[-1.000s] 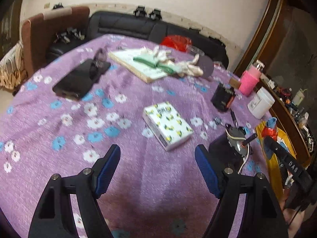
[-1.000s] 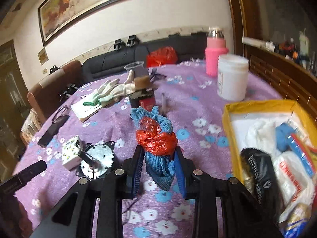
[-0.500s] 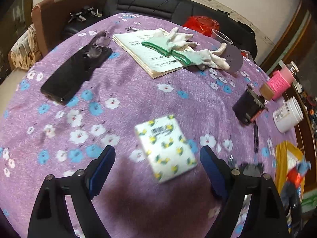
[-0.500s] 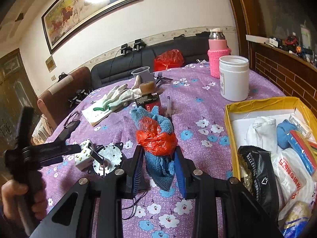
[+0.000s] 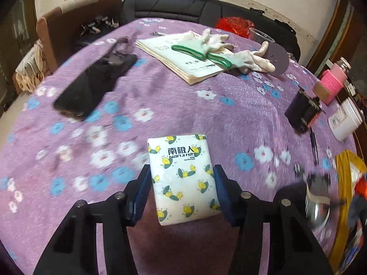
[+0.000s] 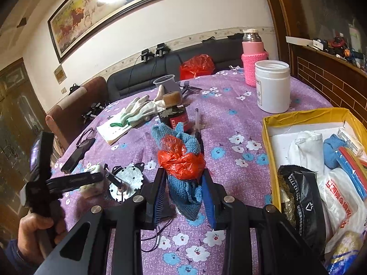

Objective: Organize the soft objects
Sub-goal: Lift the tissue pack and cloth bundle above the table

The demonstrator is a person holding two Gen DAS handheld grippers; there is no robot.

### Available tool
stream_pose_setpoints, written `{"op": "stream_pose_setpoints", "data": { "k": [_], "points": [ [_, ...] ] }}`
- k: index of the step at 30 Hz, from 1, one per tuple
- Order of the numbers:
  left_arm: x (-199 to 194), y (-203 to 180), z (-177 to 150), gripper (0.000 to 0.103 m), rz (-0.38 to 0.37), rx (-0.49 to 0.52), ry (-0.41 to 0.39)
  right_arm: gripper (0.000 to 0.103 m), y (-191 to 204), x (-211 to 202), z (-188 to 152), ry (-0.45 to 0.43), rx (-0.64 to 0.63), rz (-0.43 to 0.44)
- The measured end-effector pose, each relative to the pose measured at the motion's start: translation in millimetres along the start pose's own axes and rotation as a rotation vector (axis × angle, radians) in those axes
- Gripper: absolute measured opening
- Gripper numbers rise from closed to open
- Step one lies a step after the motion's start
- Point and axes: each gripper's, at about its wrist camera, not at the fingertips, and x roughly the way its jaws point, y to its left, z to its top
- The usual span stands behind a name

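Tissue pack (image 5: 183, 178) between claw (image 5: 182, 191) pads, gear motor (image 6: 125, 184) beside

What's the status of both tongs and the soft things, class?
Left tongs just closing around tissue pack. Right tongs clamped on blue cloth with red bag. Yellow box alongside, path unobstructed.

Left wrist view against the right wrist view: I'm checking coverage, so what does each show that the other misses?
Only the left wrist view shows the left claw around the tissue pack, its jaws just closing. Only the right wrist view shows the right claw gripping the blue cloth with a red bag, and the painting. Both show the gloves, white jar and yellow box.
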Motion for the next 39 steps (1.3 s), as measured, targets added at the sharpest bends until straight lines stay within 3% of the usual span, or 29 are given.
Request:
{"op": "stream_pose_setpoints", "data": {
  "k": [5,12,17,39],
  "points": [
    [-38,-1,-26,0.053,-0.009,0.022,-0.16,0.033,13,2,-7,0.013,-0.035,0.042],
    [-77,-33,-47,0.053,-0.019,0.187,-0.375,0.033,50,-12,-18,-0.062,-0.18,0.093],
    [-81,-45,-51,0.053,-0.004,0.262,-0.42,0.033,60,-13,-23,-0.06,-0.216,0.129],
    [-95,-57,-66,0.053,0.085,0.328,-0.568,0.033,55,-13,-22,-0.073,-0.197,0.12]
  ]
}}
